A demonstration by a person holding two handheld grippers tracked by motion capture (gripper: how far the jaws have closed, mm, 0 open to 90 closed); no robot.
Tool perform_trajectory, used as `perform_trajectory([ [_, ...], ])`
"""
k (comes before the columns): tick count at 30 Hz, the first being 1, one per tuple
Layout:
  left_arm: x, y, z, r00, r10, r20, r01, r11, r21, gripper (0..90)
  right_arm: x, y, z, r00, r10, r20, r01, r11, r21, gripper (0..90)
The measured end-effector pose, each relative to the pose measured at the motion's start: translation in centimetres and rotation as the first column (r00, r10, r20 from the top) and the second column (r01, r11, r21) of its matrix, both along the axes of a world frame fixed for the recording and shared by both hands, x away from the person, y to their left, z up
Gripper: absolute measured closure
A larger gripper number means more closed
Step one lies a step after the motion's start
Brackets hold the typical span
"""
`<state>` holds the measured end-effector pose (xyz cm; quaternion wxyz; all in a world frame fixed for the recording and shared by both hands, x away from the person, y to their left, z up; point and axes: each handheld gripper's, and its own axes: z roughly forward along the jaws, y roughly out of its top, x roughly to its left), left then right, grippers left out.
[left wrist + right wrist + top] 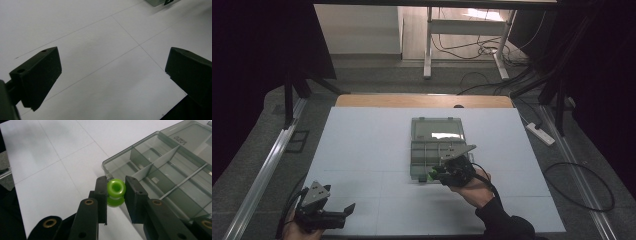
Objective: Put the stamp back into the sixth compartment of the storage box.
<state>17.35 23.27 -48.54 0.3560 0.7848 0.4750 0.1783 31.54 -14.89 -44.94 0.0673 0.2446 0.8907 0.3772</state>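
A clear grey compartment box (pixel 413 150) lies open in the middle of the white table, its lid (pixel 437 128) folded away to the far side. My right gripper (pixel 431 175) hovers at the box's near left corner, shut on a small green spool-shaped piece (pixel 423 177). In the right gripper view the green piece (pixel 115 188) sits squeezed between the two pads of my right gripper (pixel 116 182), just outside the box's corner wall (pixel 107 166). My left gripper (pixel 345 213) rests low at the table's near left, jaws wide apart. Between the jaws of my left gripper (pixel 112 67) there is only bare table.
The box's compartments (pixel 160 177) look empty as far as I can see. A corner of the box (pixel 155 2) shows far off in the left gripper view. The table's near edge (pixel 437 234) runs close under both hands. Cables and a power strip (pixel 540 133) lie on the floor at right.
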Motion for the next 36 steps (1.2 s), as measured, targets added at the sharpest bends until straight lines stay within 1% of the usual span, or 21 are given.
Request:
perform_trajectory([
  [14, 0.0, 0.0, 0.0, 1.0, 0.004, -0.002, -0.004, 1.0, -0.004, 1.1, 1.6, 0.3, 0.3, 0.9995, -0.026, 0.017, 0.026, 1.0, 0.0, 72.4],
  [29, 0.0, 0.1, 0.0, 1.0, 0.006, -0.004, -0.006, 1.0, -0.005, 1.2, 3.1, 0.5, -0.4, 0.9976, -0.059, 0.036, 0.06, 0.998, -0.031, 72.4],
  [33, 0.0, 0.1, 0.0, 1.0, 0.006, -0.004, -0.006, 1.0, -0.005, 1.3, 3.6, 0.6, -0.8, 0.9965, -0.07, 0.045, 0.072, 0.996, -0.046, 72.4],
  [36, 0.0, 0.1, 0.0, 1.0, 0.006, -0.004, -0.006, 1.0, -0.006, 1.3, 3.7, 0.8, -1.0, 0.9963, -0.067, 0.054, 0.07, 0.996, -0.058, 72.4],
])
